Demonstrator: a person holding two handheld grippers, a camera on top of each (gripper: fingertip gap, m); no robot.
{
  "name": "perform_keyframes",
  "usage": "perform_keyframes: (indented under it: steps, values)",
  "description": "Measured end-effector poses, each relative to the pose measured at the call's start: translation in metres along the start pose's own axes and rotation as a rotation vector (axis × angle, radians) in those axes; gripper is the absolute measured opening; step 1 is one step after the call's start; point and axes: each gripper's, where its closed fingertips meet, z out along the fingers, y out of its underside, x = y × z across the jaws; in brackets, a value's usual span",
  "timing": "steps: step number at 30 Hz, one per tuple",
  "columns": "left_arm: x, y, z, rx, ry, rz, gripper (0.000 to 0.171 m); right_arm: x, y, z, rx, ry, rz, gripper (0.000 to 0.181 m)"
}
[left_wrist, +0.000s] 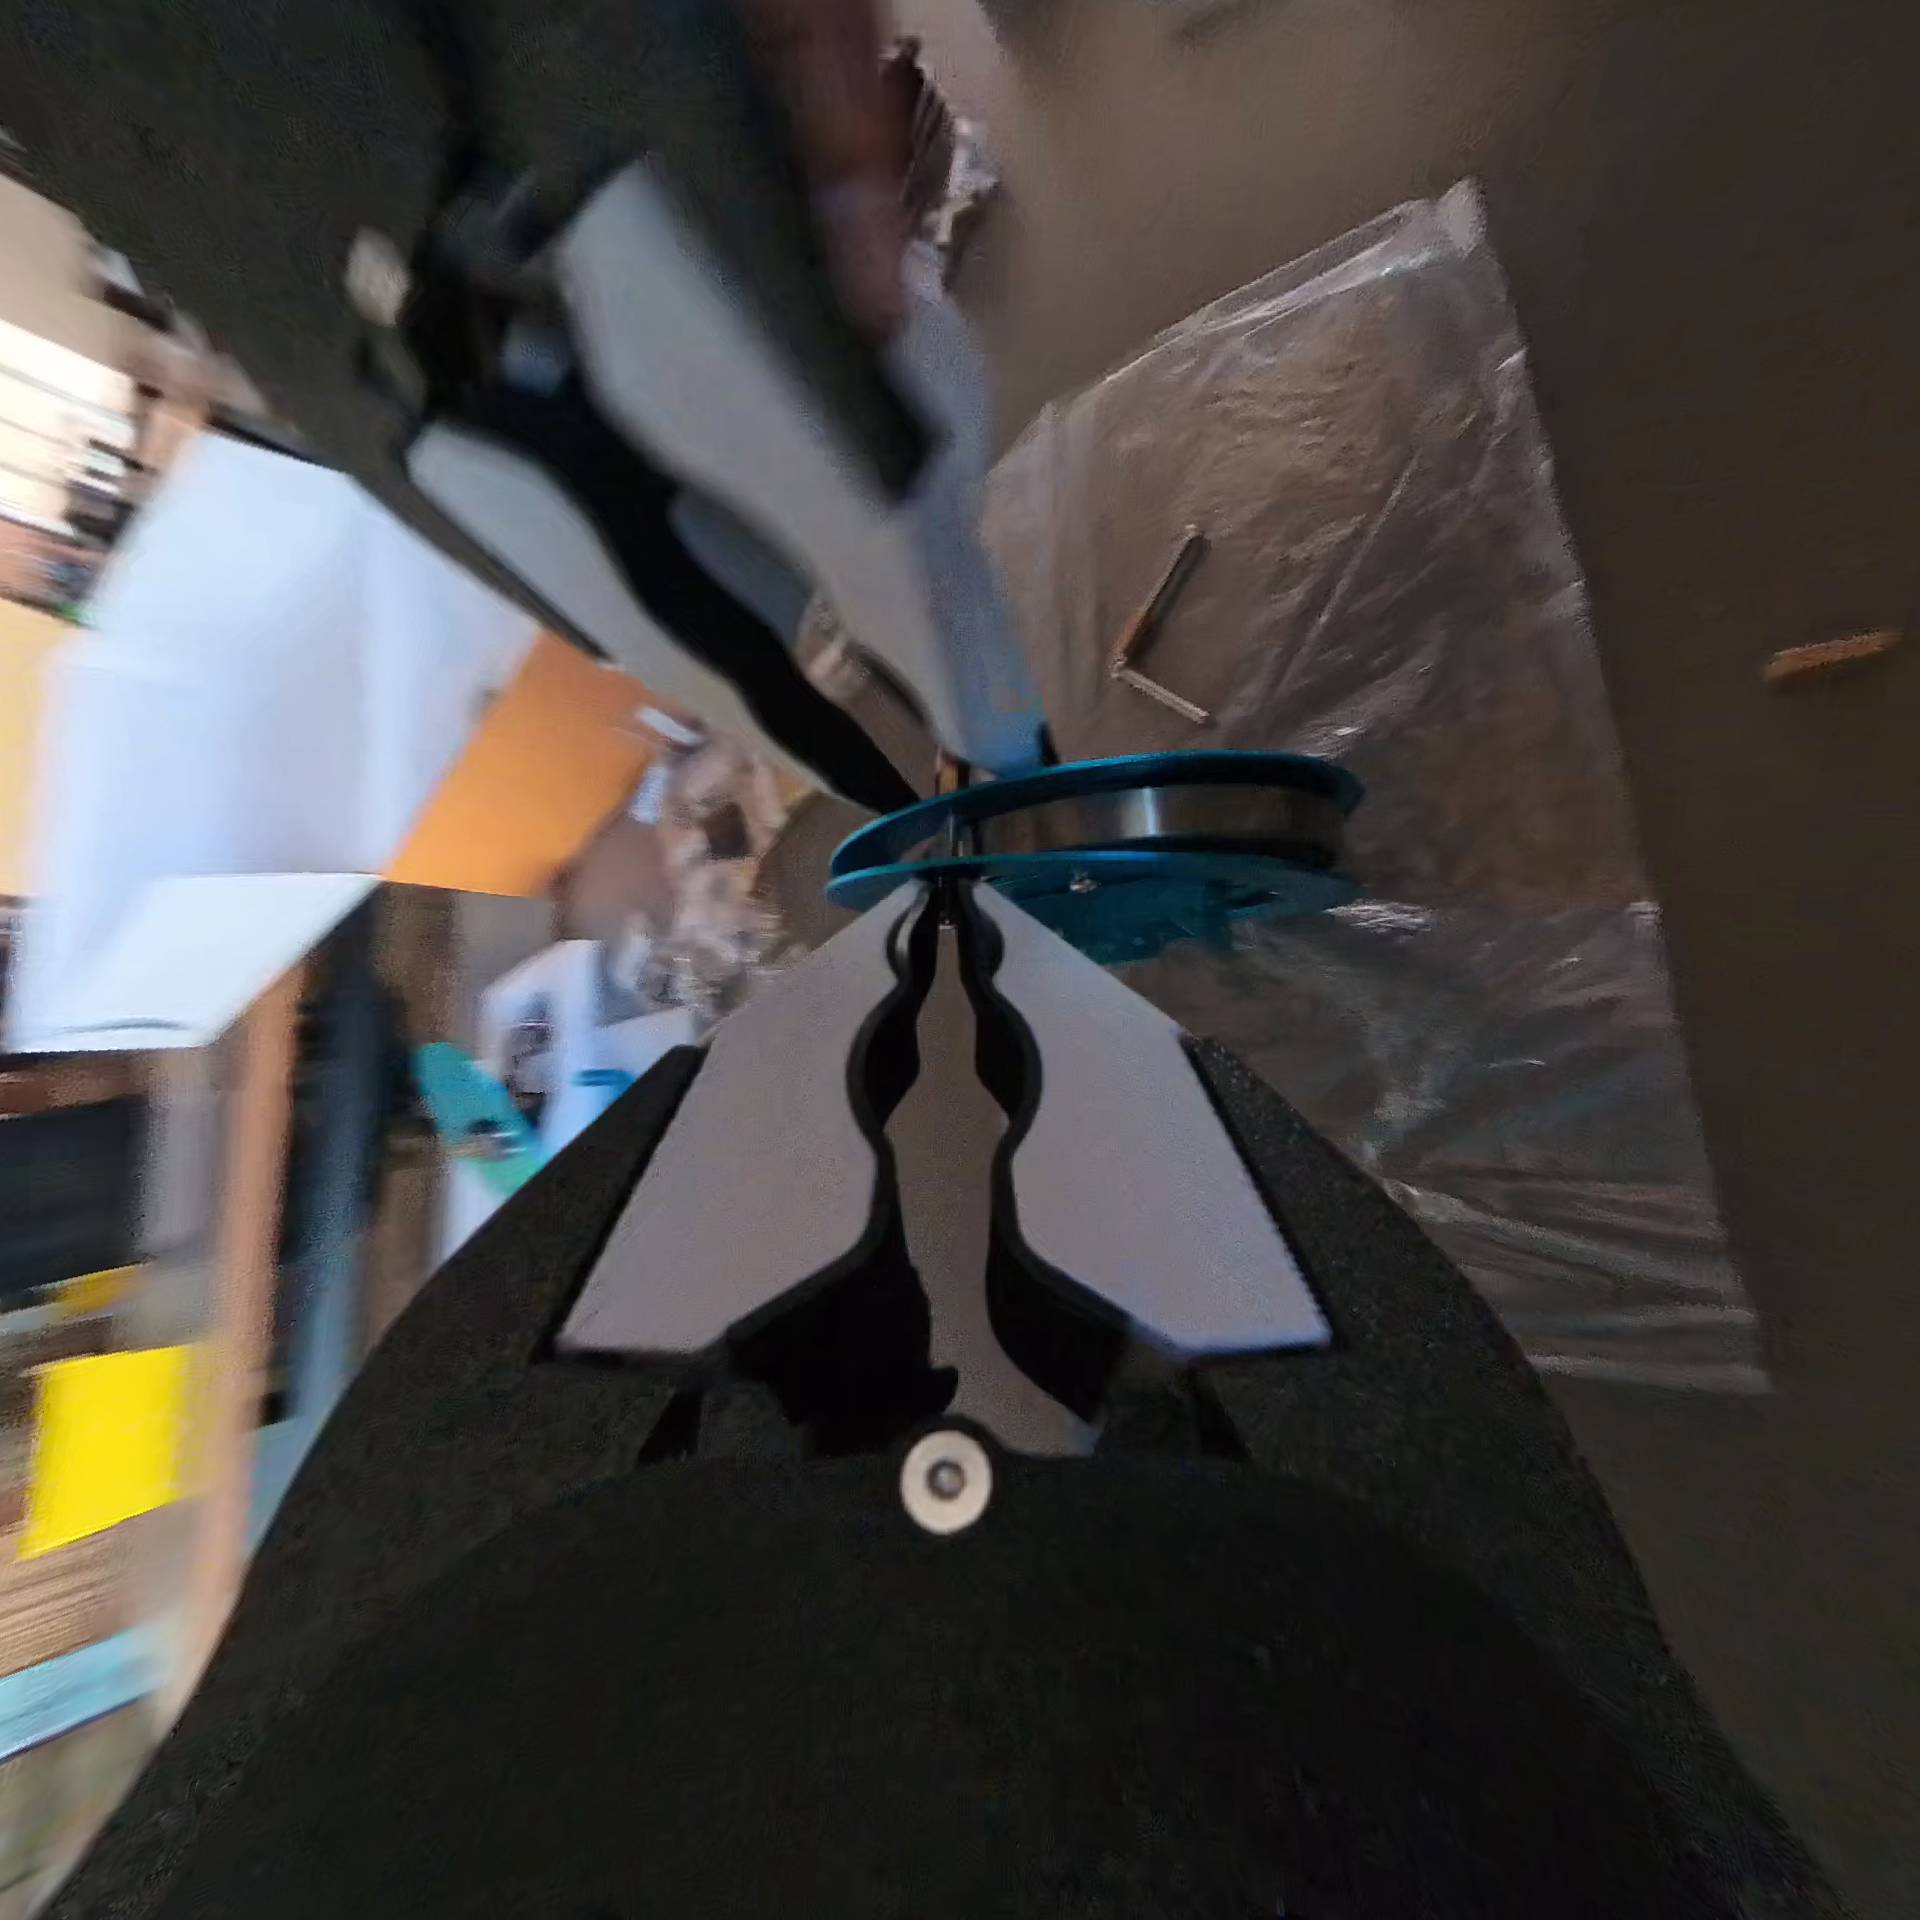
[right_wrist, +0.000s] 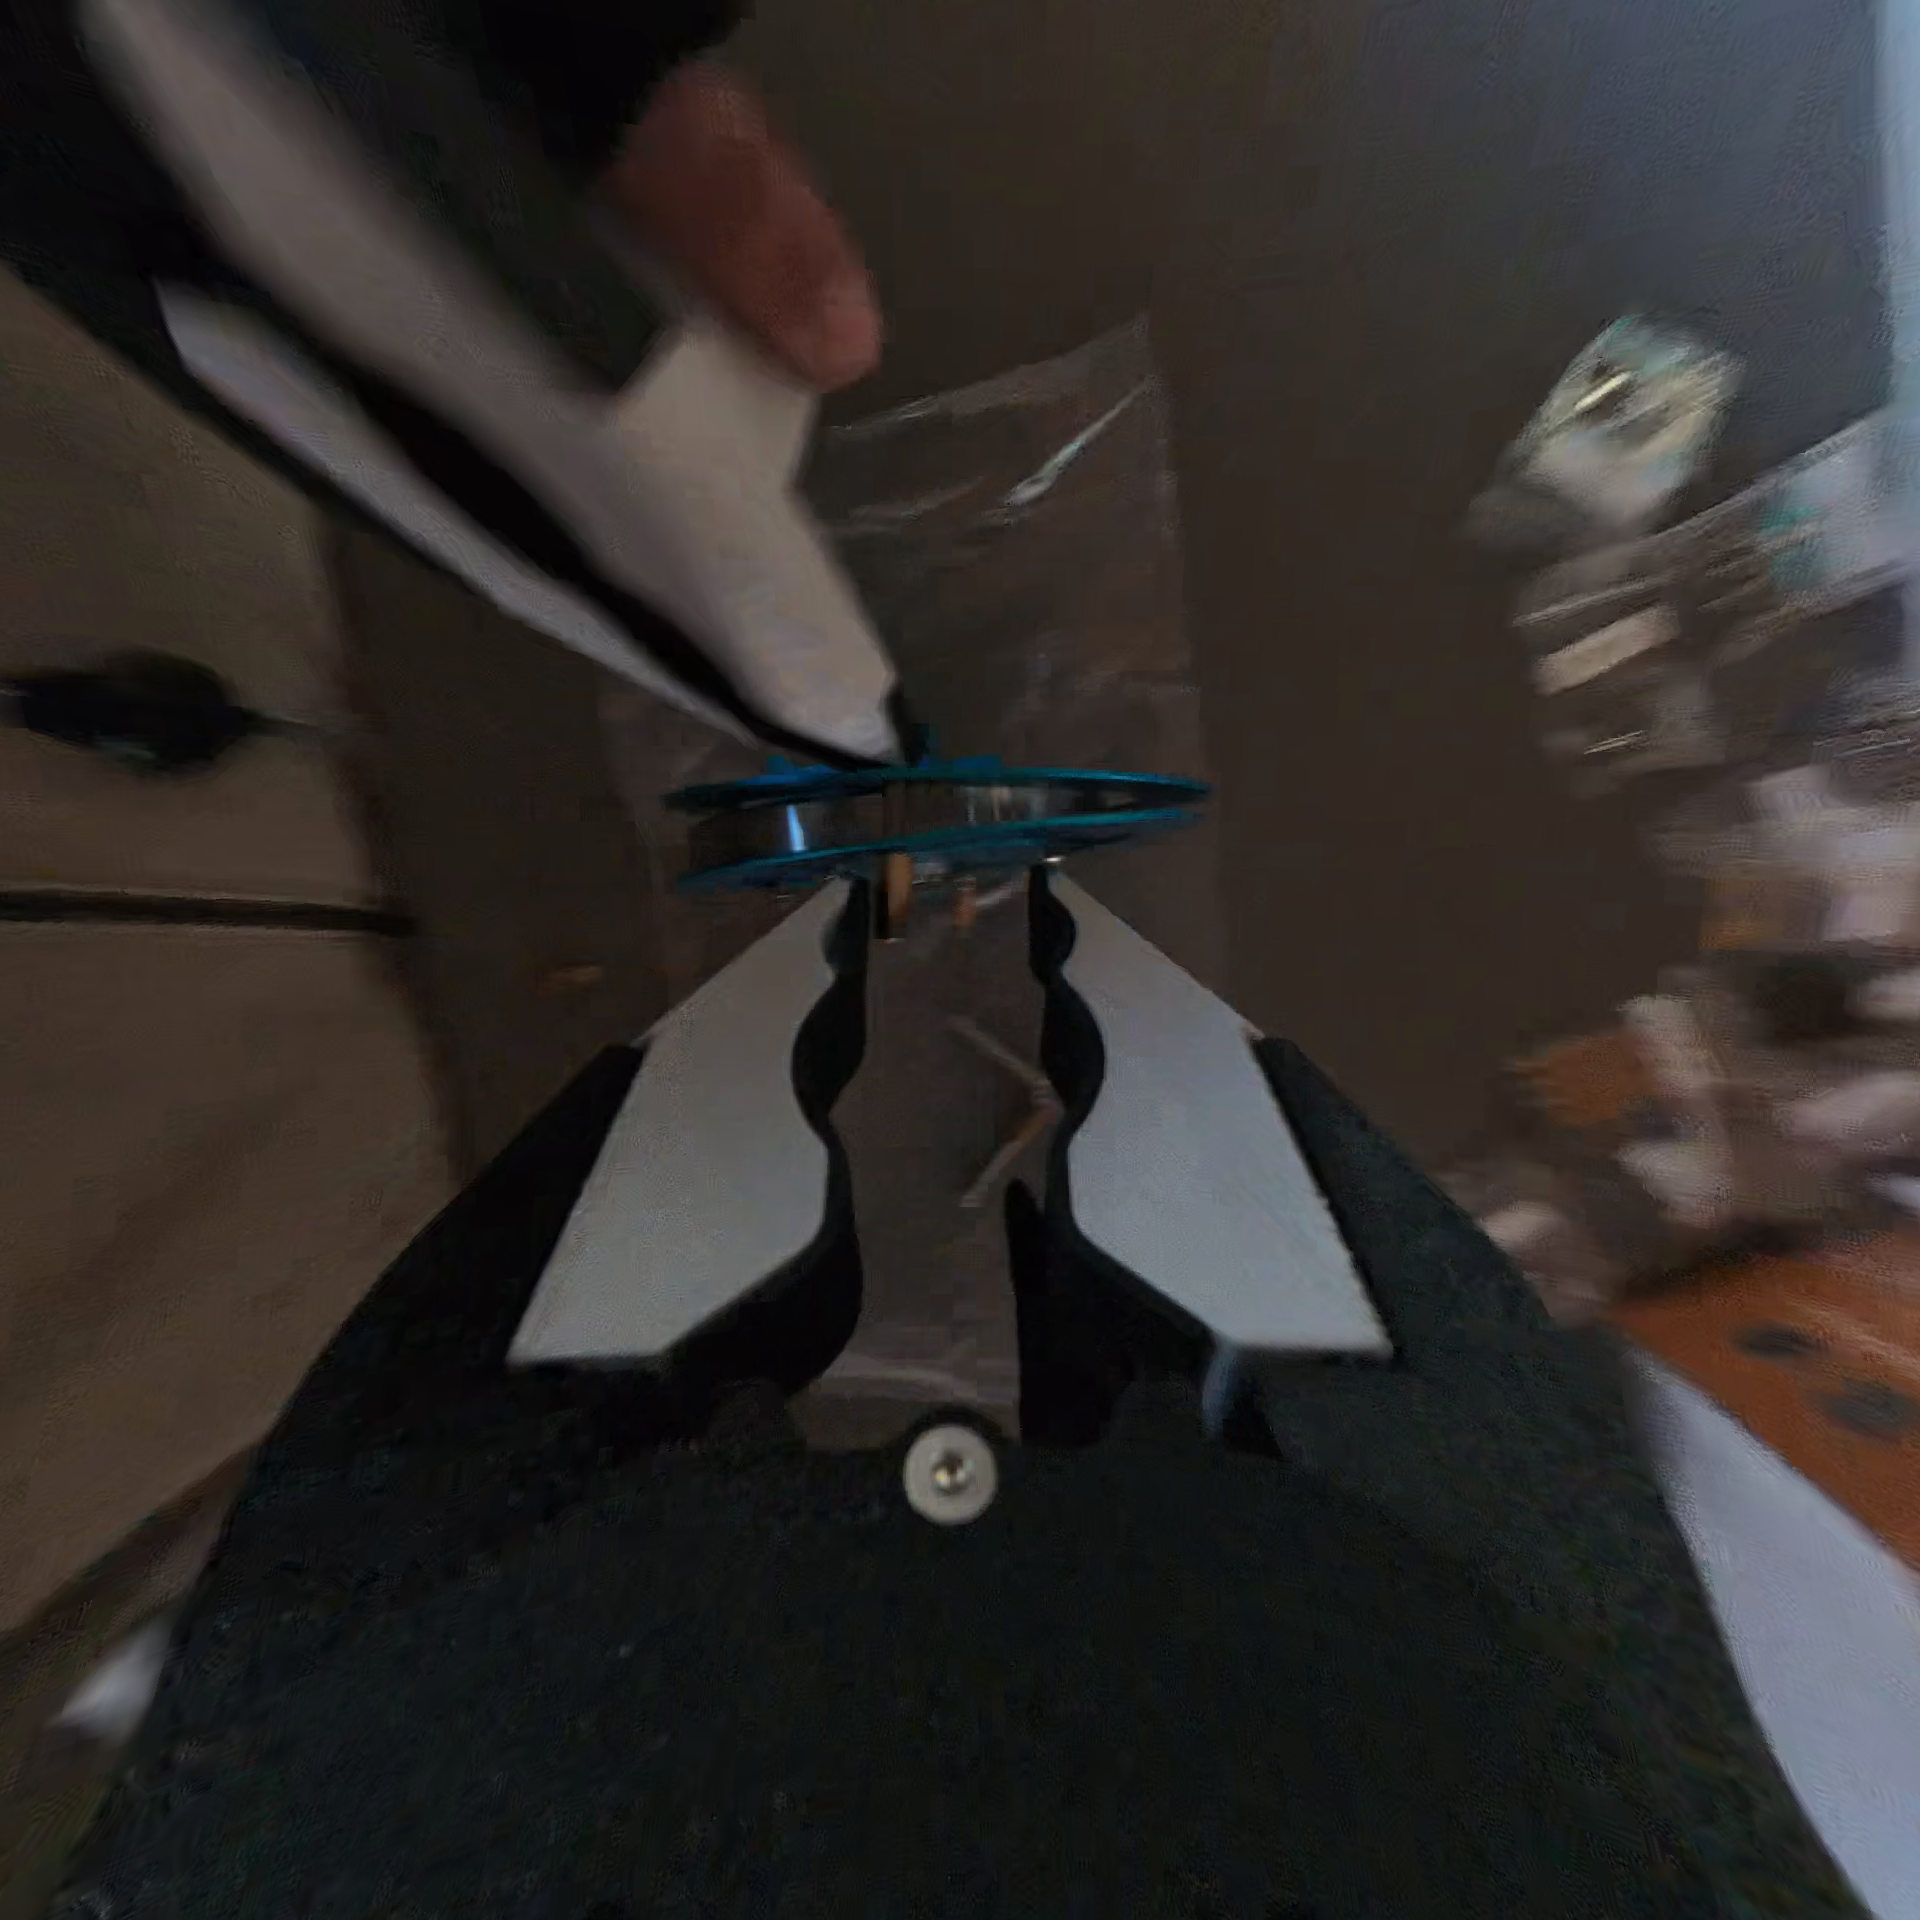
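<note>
Fig.: blue spool (left_wrist: 1096, 842) w/ metal band, held in air between both tools. Left gripper (left_wrist: 943, 906) pinched tight on flange edge. Right gripper (right_wrist: 948, 902) jaws apart at opposite rim. Clear plastic bag (left_wrist: 1382, 644) behind. Progress: can't judge.

L wrist cam close behind own fingers, facing blue spool (left_wrist: 1101, 842), R wrist cam same, opposite side, both share spool (right_wrist: 935, 831), clear plastic bag (left_wrist: 1351, 520) behind
</note>
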Motion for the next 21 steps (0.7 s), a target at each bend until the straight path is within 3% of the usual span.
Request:
perform_keyframes:
  steps: [4, 7, 8, 13, 17, 21]
  values:
    - [-0.003, 0.002, 0.001, 0.021, 0.308, -0.209, 0.001, 0.005, -0.005, -0.004, 0.058, 0.576, -0.395, 0.025]
    - [-0.002, 0.002, -0.001, 0.022, 0.536, -0.357, 0.001, 0.011, -0.015, -0.016, 0.017, 1.053, -0.745, 0.016]
    - [-0.001, 0.001, -0.002, 0.022, 0.621, -0.412, 0.001, 0.011, -0.016, -0.015, -0.013, 1.134, -0.820, 0.013]
    - [0.010, -0.005, -0.010, 0.017, 1.004, -0.723, 0.001, 0.010, -0.019, -0.015, -0.008, 1.284, -0.937, 0.011]
    - [0.007, -0.007, -0.008, 0.033, 1.129, -0.914, 0.001, 0.009, -0.018, -0.016, -0.021, 1.385, -1.024, 0.006]
    - [0.008, -0.008, -0.008, 0.060, 1.166, -0.969, 0.001, 0.005, -0.016, -0.015, 0.033, 1.367, -0.987, 0.006]
